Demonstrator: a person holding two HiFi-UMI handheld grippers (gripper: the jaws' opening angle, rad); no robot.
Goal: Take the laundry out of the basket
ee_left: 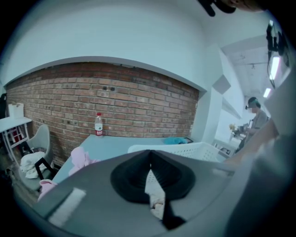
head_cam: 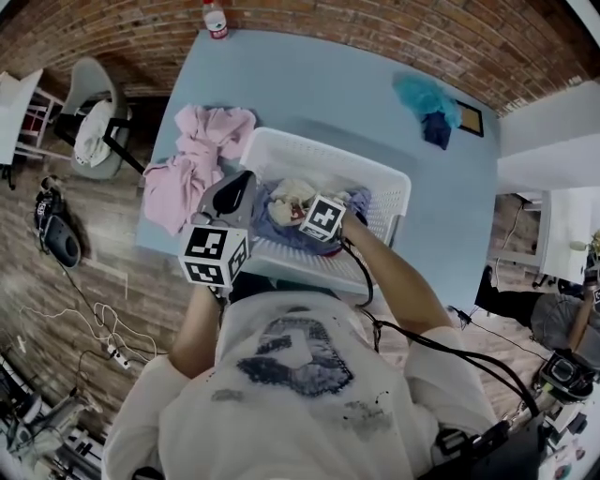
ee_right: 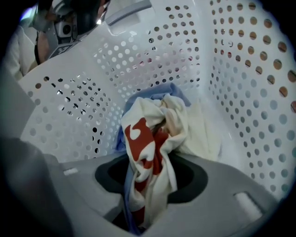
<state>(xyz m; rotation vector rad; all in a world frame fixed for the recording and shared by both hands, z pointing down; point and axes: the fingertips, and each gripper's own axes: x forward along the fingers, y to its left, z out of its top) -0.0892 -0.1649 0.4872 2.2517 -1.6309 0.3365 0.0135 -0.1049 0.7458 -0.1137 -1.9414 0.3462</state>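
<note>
The white perforated laundry basket [head_cam: 386, 180] stands at the near edge of the light blue table [head_cam: 319, 84]. My right gripper [head_cam: 302, 208] reaches down into it and is shut on a cream cloth with red patches [ee_right: 155, 139], which bunches up between the jaws. A blue garment [ee_right: 149, 99] lies under that cloth against the basket wall [ee_right: 240, 92]. My left gripper [head_cam: 242, 186] hovers over the basket's left rim, shut with nothing in it; in the left gripper view its jaws [ee_left: 149, 159] meet above the basket rim [ee_left: 185, 150].
Pink clothes [head_cam: 192, 159] lie in a heap on the table, left of the basket. A teal and dark blue cloth [head_cam: 427, 101] sits at the table's far right. A bottle [head_cam: 216, 19] stands at the far edge. A chair [head_cam: 94, 131] stands left of the table.
</note>
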